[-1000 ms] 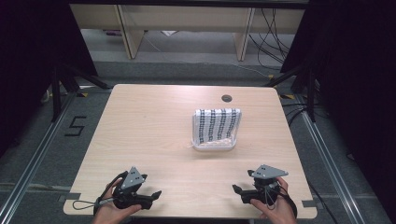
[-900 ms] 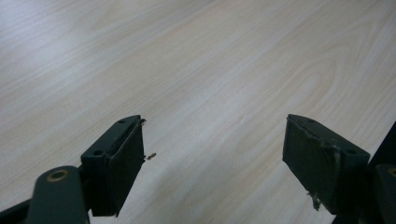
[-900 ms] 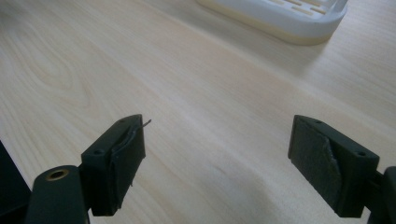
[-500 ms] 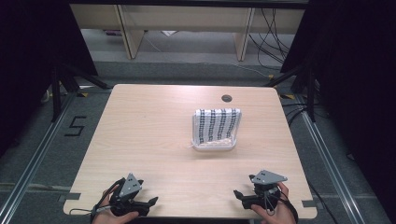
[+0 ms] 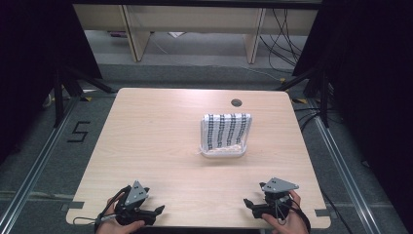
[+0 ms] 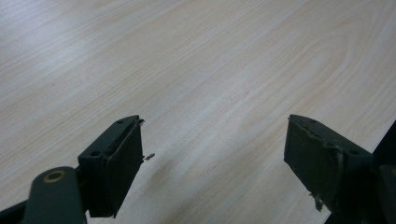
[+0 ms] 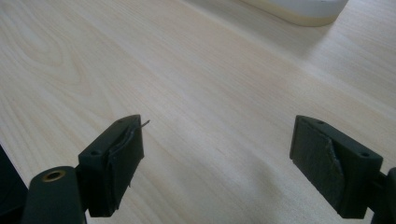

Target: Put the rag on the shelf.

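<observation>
A: Where are the two grippers?

B: Both sit at the near edge of the surface (image 5: 160, 141), each in a hand. The left gripper (image 5: 155, 211) is near the left corner and the right gripper (image 5: 249, 204) near the right corner, well apart from each other.

A: How do the fingers stand?

B: Apart on both. In the left gripper view the left gripper (image 6: 212, 163) has its two black fingers (image 6: 114, 165) spread wide with bare wood between them. The right gripper view shows the same for the right gripper (image 7: 217, 163): fingers (image 7: 116, 163) wide apart, holding nothing.

A: Anything on the surface?

B: A white tray (image 5: 222, 152) right of centre, roughly midway between near and far edges. A cloth (image 5: 226, 129) with dark and white stripes stands in it, leaning toward the far side. The tray is well apart from both grippers, nearer the right one.

A: Does a gripper camera catch it?

B: The right gripper view has the tray's pale rim (image 7: 299, 10) at the top edge, farther off than the fingers.

A: Anything else?

B: A small round hole (image 5: 236, 103) in the surface near the far edge, just beyond the cloth. On the floor to the left a "5" (image 5: 79, 131) is marked in dark tape. The pads on the fingers look worn and frayed at the edges.
</observation>
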`<state>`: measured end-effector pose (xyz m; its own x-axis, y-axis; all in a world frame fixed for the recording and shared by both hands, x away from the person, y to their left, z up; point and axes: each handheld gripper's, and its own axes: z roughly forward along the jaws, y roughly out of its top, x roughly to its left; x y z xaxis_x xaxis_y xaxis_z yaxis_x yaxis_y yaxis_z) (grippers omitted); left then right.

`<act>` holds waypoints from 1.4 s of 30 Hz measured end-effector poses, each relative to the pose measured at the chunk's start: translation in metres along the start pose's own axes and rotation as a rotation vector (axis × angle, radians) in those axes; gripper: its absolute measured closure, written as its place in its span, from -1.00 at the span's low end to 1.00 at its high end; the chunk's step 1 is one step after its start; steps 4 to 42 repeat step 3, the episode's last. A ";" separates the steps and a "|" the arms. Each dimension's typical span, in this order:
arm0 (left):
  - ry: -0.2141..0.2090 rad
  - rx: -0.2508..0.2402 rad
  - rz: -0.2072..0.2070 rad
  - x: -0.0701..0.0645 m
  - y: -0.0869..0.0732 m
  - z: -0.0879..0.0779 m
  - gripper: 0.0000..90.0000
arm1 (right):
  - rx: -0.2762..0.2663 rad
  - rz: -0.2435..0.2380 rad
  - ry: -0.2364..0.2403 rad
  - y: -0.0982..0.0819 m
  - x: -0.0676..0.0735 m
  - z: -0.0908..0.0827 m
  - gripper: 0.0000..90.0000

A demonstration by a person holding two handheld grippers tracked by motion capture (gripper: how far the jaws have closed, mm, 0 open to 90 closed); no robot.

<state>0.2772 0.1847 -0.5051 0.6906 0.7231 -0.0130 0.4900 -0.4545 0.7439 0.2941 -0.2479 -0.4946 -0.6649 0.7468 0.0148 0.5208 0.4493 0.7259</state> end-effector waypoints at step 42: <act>0.001 -0.005 -0.008 0.000 0.000 0.000 -0.58 | 0.010 0.028 0.003 0.000 0.000 0.000 -0.59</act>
